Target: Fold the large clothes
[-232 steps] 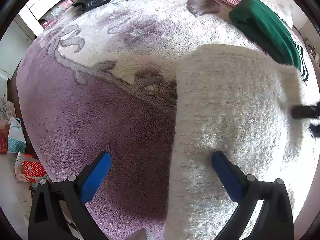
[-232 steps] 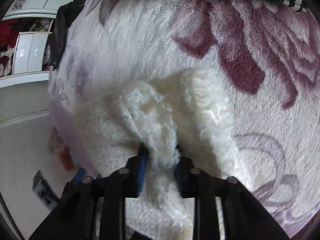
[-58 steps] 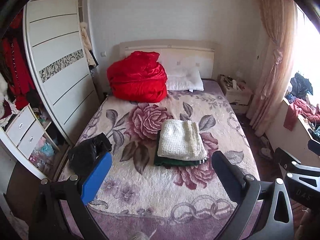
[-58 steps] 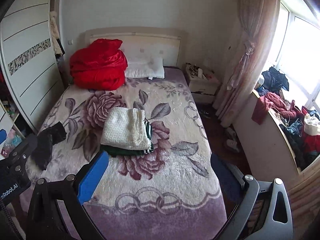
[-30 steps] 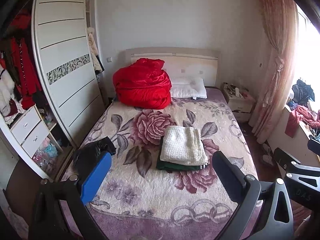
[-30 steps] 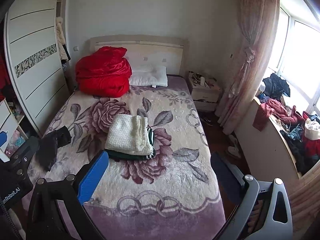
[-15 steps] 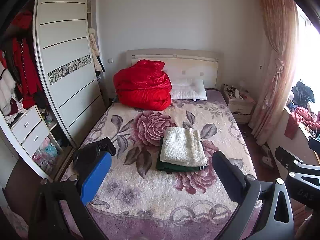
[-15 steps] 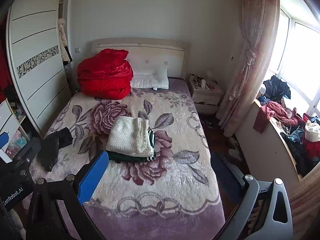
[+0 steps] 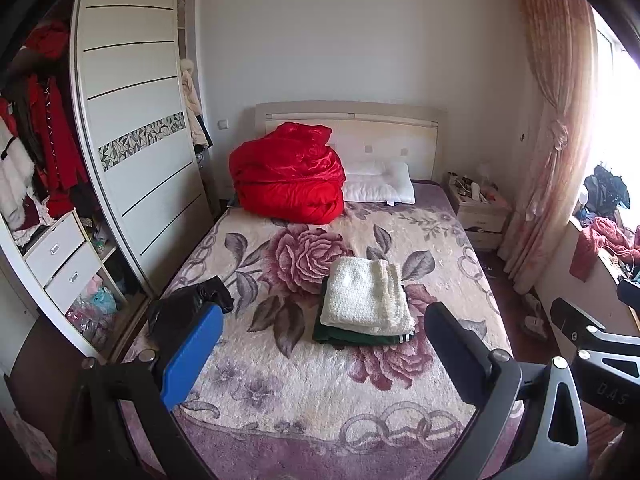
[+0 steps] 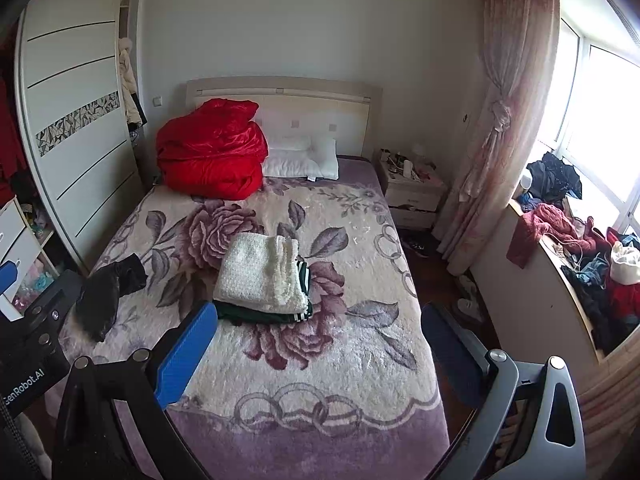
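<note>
A folded white fluffy garment lies on top of a folded dark green garment in the middle of the bed. A crumpled black garment lies unfolded at the bed's left edge. My left gripper is open and empty, held back from the foot of the bed. My right gripper is open and empty too, at the same distance. Each gripper's body shows at the edge of the other's view.
A red quilt bundle and a white pillow sit at the headboard. A wardrobe stands left, a nightstand and curtain right. Clothes pile on the window ledge.
Since 7.7 s ago both grippers let go of the white garment and pulled far back from the bed. Over the last second the views barely shift.
</note>
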Available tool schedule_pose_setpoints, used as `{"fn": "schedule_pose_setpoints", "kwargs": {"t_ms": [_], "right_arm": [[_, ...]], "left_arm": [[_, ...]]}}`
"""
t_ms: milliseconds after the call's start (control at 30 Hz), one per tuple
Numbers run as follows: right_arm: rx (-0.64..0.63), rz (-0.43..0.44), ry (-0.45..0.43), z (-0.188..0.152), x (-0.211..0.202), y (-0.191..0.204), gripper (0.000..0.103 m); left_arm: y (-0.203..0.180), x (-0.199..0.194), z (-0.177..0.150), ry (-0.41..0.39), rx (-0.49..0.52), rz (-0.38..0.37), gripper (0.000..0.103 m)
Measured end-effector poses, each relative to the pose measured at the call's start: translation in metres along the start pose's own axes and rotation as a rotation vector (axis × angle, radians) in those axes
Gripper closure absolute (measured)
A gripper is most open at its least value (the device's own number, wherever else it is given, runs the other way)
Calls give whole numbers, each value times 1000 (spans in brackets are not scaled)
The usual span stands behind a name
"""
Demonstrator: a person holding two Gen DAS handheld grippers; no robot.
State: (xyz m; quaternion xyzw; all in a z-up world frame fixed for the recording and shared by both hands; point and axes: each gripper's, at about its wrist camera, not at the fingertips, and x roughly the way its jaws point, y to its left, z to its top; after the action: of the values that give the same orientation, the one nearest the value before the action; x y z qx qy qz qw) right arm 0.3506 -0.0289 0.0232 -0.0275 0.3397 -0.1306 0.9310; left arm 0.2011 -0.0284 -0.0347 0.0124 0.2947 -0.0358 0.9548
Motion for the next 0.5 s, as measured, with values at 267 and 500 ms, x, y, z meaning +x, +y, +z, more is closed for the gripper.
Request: {"fn": "schedule_pose_setpoints", "kwargs": {"t_ms": [267,500], "right_arm": [[2,4,-10,-2,-8,5,0],[1,4,-11,-3,-8,5,0]], "left_arm": [[1,-1,0,0,0,2,0],[0,-4,1,-2,-3,10,0]]}}
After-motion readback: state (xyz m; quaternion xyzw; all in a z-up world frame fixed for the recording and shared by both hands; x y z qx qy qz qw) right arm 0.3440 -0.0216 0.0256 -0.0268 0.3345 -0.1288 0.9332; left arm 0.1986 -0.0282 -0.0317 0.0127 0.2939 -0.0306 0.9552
